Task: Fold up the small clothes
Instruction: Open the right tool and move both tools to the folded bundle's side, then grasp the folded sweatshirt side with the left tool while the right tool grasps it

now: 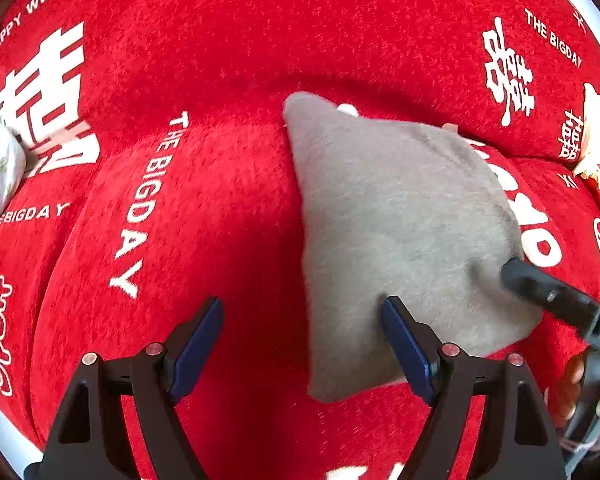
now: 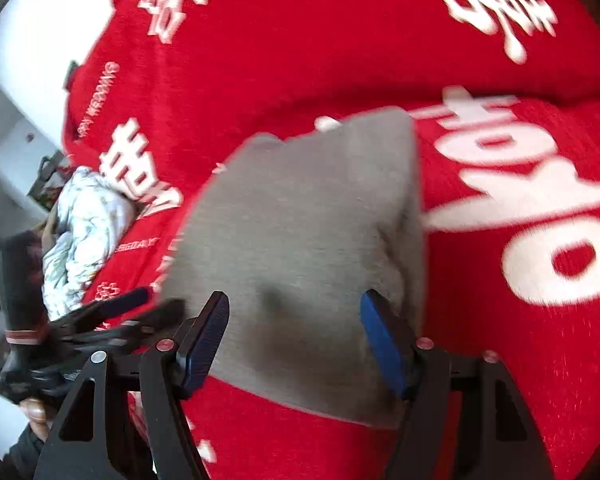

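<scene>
grey, soft and folded into a compact block, the small garment (image 1: pixel 404 240) lies flat on the red cover (image 1: pixel 228 208) printed with white lettering, sitting at about 2 o'clock from the left tongs (image 1: pixel 302 346), which stand wide apart and hold nothing, one blue pad just over the garment's near edge. the right tongs (image 2: pixel 294 338) are also spread wide over the near part of the garment (image 2: pixel 300 240), gripping nothing, though that view is blurred. a crumpled white patterned cloth (image 2: pixel 84 236) lies at 9 o'clock on the cover, well apart from the grey piece.
</scene>
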Demonstrator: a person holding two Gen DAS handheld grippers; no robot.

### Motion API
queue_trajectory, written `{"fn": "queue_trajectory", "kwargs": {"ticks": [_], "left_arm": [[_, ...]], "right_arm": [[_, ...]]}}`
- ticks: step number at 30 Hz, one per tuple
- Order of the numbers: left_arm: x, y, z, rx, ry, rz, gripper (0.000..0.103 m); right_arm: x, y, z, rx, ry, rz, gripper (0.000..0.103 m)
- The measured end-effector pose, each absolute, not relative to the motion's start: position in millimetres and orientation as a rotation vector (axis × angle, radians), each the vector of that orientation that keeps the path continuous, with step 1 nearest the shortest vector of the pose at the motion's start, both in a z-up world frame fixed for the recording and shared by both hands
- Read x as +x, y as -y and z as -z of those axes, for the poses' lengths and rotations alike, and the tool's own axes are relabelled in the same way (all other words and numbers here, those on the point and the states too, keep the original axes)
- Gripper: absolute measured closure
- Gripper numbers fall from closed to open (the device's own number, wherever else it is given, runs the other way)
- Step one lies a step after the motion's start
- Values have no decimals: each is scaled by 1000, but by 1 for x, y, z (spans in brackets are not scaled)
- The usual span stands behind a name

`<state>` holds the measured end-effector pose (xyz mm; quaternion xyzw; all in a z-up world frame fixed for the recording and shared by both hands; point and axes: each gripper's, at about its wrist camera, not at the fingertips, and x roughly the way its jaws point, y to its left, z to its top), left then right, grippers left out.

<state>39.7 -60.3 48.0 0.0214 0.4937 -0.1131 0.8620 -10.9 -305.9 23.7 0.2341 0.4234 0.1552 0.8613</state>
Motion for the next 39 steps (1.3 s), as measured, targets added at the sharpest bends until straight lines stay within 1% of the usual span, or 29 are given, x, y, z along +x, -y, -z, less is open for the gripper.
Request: {"fn": "queue_trajectory", "kwargs": {"ticks": [4,6,7,9,12,16,21,24,32,35,38,39], "left_arm": [[36,46,-46,12,-1051,253,21],[35,42,-51,16,-1039,261,21],[36,41,-53,22,-1030,263,21],[40,38,-59,33,-1017,265,21],[53,38,-62,33,-1026,267,21],[79,39,-59,-4,-1064,299,21],[119,44,-49,-140,-1160,376,21],[134,52,-48,-176,-1175,420,21],[151,71,-38,-190,-1198,464,21],[156,77,-27,-223,-1224,485,21],[161,81,-16,-267,-1258,514,21],[163,82,-12,-282,-1270,517,19]], "right_arm": [[-19,309,-33,481,-878,-290,33],[-24,312,-42,429,-867,-210,27],[-27,316,-47,408,-847,-177,27],[-28,324,-56,391,-825,-134,22],[-22,338,-63,395,-811,-83,22],[-6,351,-60,422,-840,-53,22],[20,360,-45,473,-887,-55,22],[37,358,-36,505,-916,-68,22],[70,347,-23,540,-962,-107,22],[77,342,-19,546,-987,-123,22],[87,337,-3,608,-1038,-171,22],[89,336,-2,616,-1029,-174,22]]}}
